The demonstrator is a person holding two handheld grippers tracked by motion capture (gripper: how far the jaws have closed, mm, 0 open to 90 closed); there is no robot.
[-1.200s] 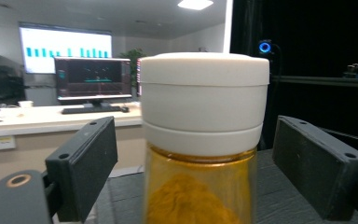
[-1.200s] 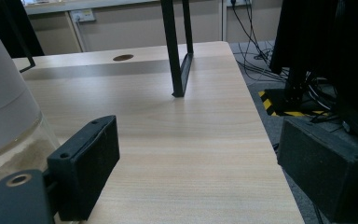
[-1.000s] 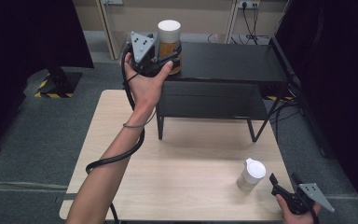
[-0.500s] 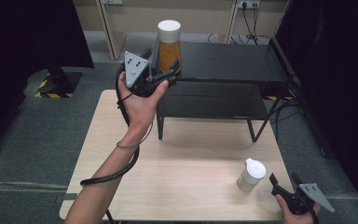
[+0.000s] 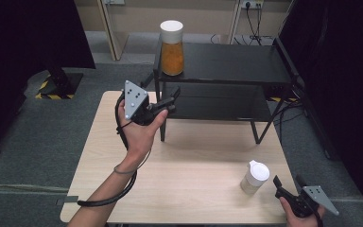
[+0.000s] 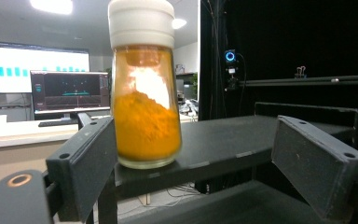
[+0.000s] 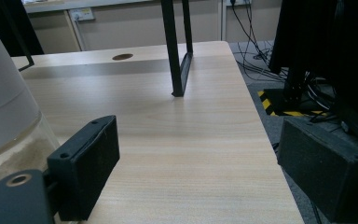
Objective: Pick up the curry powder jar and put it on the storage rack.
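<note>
Orange-powder jar (image 6: 144,88): stands on the black shelf (image 5: 227,64), ahead of our left gripper (image 5: 163,101), fingers apart, empty. We judge it placed. White-capped jar (image 5: 255,176) beside right gripper (image 5: 288,187), fingers apart, unhandled.

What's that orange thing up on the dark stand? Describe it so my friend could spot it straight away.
Start at the black two-level shelf standing at the far end of the wooden table. On its top level, at the left corner, stands a clear glass jar holding orange powder, closed with a white lid. The other jar, low on the table near the right gripper, is pale, not orange.
</note>
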